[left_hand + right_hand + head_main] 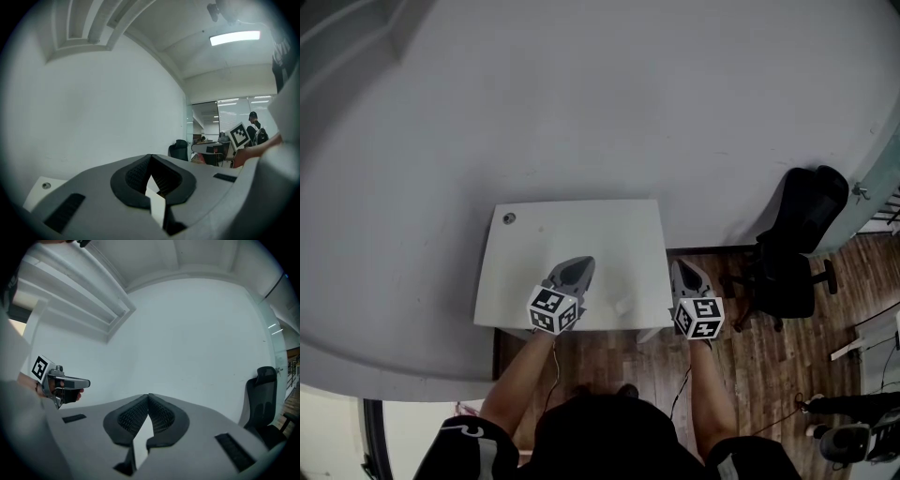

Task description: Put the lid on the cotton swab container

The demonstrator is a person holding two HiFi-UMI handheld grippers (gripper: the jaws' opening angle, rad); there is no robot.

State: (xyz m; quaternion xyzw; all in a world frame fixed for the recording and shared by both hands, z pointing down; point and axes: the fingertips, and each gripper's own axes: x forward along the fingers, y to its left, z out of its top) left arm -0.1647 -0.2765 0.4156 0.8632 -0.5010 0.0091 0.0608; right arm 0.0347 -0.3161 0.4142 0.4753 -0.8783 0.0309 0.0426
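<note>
Currently both grippers hover w/ nothing held. Left gripper is over the counter, near its front edge, left of centre. Its own view shows jaws closed tip to tip, nothing btwn them. Right gripper shows just past the counter's right edge, near the front corner; jaws also closed & empty. Small whitish item sits on the counter by the front edge, btwn the two grippers, touching neither. It's too small to tell if it's the cotton swab container or the lid. Round hole marks the counter's back left corner. Counter's back edge meets a plain wall. Black office chair stands right of the counter on wood floor.
</note>
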